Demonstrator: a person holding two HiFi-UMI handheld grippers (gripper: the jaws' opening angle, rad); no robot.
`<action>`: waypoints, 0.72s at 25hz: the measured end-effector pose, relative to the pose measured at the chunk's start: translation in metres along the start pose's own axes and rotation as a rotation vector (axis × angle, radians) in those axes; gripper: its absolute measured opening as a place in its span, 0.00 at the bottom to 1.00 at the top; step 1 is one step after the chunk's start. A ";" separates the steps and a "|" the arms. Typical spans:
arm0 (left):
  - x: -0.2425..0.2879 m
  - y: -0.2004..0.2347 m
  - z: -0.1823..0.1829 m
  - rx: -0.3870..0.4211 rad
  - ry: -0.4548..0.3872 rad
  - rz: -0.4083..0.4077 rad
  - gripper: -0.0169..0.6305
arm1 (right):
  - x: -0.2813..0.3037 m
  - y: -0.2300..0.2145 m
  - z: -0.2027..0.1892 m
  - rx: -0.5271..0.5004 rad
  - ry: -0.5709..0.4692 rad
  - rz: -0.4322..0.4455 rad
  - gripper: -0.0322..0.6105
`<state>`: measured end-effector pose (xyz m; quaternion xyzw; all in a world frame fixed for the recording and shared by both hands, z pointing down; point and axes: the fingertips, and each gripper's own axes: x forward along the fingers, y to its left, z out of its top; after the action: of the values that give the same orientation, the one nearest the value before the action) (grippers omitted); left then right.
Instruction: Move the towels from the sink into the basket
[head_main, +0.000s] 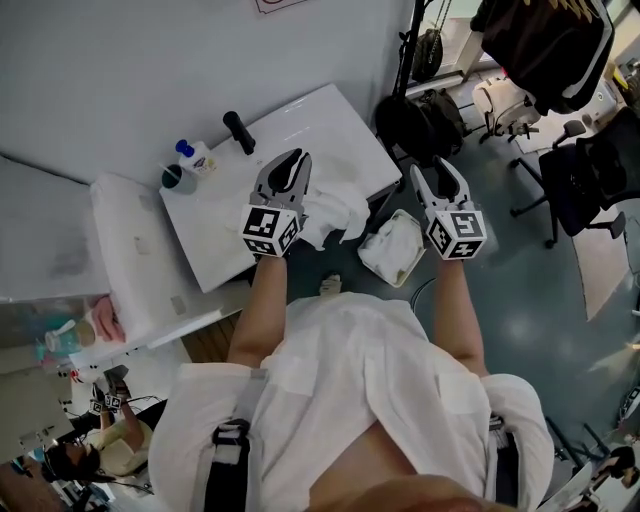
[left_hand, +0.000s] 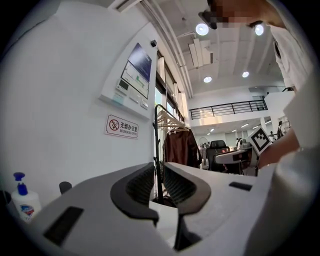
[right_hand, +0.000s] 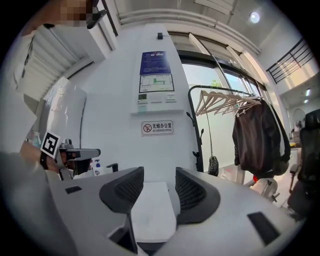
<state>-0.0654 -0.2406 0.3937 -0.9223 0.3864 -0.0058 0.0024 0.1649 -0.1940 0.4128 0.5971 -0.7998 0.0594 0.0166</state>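
Note:
A crumpled white towel (head_main: 336, 214) lies over the front edge of the white sink counter (head_main: 300, 125), right beside my left gripper (head_main: 293, 158); whether they touch I cannot tell. In the left gripper view the left gripper (left_hand: 159, 172) has its jaws drawn to a thin slit, and nothing shows between the tips. On the floor to the right stands the basket (head_main: 383, 268) with a pale towel (head_main: 398, 245) in it. My right gripper (head_main: 441, 165) hangs above the basket. Its jaws stand apart in the right gripper view (right_hand: 159, 177), with nothing between them.
A black tap (head_main: 238, 130) and a blue-capped soap bottle (head_main: 200, 157) stand at the counter's back left. A white unit (head_main: 125, 250) adjoins the counter on the left. A coat rack with dark clothing (head_main: 545, 40) and office chairs (head_main: 590, 170) stand at the right.

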 end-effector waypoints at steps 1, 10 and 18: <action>-0.003 0.005 -0.002 -0.002 0.003 0.004 0.10 | 0.005 0.006 -0.002 0.001 0.005 0.008 0.38; -0.024 0.048 -0.017 -0.016 0.021 0.043 0.10 | 0.051 0.059 -0.032 0.016 0.083 0.125 0.42; -0.039 0.078 -0.037 -0.033 0.052 0.069 0.10 | 0.090 0.116 -0.094 0.068 0.277 0.277 0.53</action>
<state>-0.1489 -0.2673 0.4300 -0.9079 0.4180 -0.0231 -0.0226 0.0241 -0.2368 0.5060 0.4676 -0.8619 0.1697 0.0980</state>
